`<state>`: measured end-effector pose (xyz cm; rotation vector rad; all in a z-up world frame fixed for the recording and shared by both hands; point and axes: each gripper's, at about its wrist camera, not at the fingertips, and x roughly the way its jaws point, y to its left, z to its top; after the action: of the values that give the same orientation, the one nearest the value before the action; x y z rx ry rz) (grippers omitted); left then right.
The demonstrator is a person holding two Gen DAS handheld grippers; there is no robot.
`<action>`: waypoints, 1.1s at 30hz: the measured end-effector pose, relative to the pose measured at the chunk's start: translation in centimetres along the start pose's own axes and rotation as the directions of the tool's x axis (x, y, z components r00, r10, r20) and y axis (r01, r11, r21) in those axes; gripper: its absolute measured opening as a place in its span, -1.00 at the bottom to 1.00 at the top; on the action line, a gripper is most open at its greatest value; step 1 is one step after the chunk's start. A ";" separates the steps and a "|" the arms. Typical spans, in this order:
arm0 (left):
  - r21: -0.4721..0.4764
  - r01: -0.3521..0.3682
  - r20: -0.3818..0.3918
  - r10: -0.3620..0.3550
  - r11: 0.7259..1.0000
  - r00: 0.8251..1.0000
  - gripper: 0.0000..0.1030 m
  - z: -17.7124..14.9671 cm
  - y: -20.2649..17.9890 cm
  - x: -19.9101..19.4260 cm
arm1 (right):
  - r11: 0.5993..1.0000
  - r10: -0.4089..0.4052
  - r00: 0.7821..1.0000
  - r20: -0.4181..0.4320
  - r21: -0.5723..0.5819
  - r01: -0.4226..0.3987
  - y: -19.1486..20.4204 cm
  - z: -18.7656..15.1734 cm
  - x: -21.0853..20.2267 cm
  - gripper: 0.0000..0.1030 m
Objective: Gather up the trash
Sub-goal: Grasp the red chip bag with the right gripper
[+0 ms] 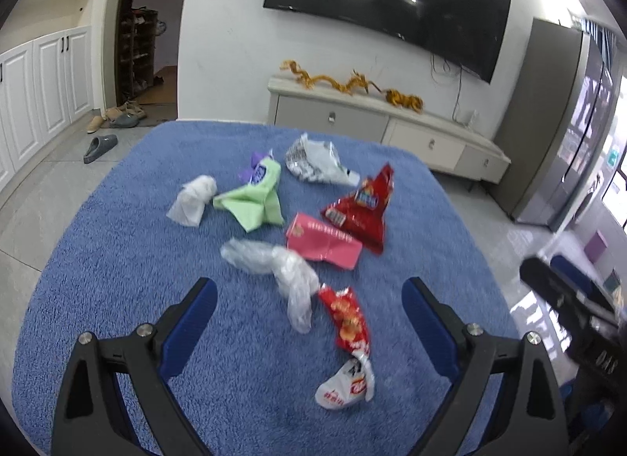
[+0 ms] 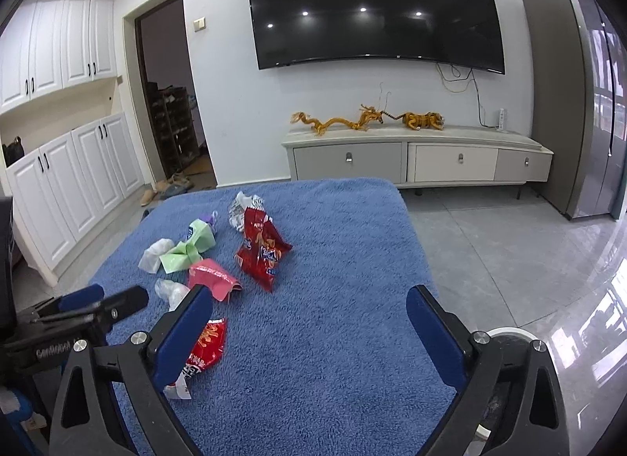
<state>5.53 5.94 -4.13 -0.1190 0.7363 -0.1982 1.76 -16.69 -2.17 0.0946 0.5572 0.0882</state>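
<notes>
- Our left gripper hangs above the near part of the blue fleece cloth, jaws spread wide with nothing between them.
- Our right gripper hovers over the same cloth, also spread wide and empty; from its own view the left gripper shows at the left edge.
- Nearest the left fingers lies a red and white snack wrapper, flat on the cloth and touched by neither gripper.
- Just beyond it sits a crumpled clear plastic bag, its tail reaching toward the wrapper.
- Behind that rests a pink packet, touching a larger red chip bag on its right.
- To the left we see a folded green paper, with a white tissue wad just beside it and a purple scrap tucked at its far end.
- Farthest on the cloth is a white and grey wrapper.
- Past the table stands a low TV cabinet carrying gold dragon figures, under a wall-mounted TV.
</notes>
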 end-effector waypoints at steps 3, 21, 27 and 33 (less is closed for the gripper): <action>0.010 -0.007 -0.021 0.007 1.000 1.000 0.85 -0.7 0.2 0.5 | 1.000 0.002 1.000 -0.015 0.000 -0.002 0.0 -0.1 0.6 0.93; -0.032 -0.091 -0.049 0.089 0.995 0.995 0.81 -1.6 3.9 0.8 | 0.999 0.036 0.997 -0.069 -0.024 -0.037 1.2 -0.7 2.8 0.93; -0.036 -0.097 -0.050 0.095 0.995 0.994 0.81 -1.7 4.3 0.9 | 0.997 0.050 0.996 -0.078 -0.046 -0.054 2.1 -0.8 3.1 0.93; -0.041 -0.098 -0.052 0.095 0.994 0.994 0.80 -1.8 4.7 0.9 | 0.996 0.061 0.994 -0.088 -0.053 -0.065 2.4 -0.9 3.3 0.86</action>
<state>5.60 10.24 -6.83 -0.1197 0.7946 -0.0932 3.92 -13.90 -4.43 0.0545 0.6381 0.1697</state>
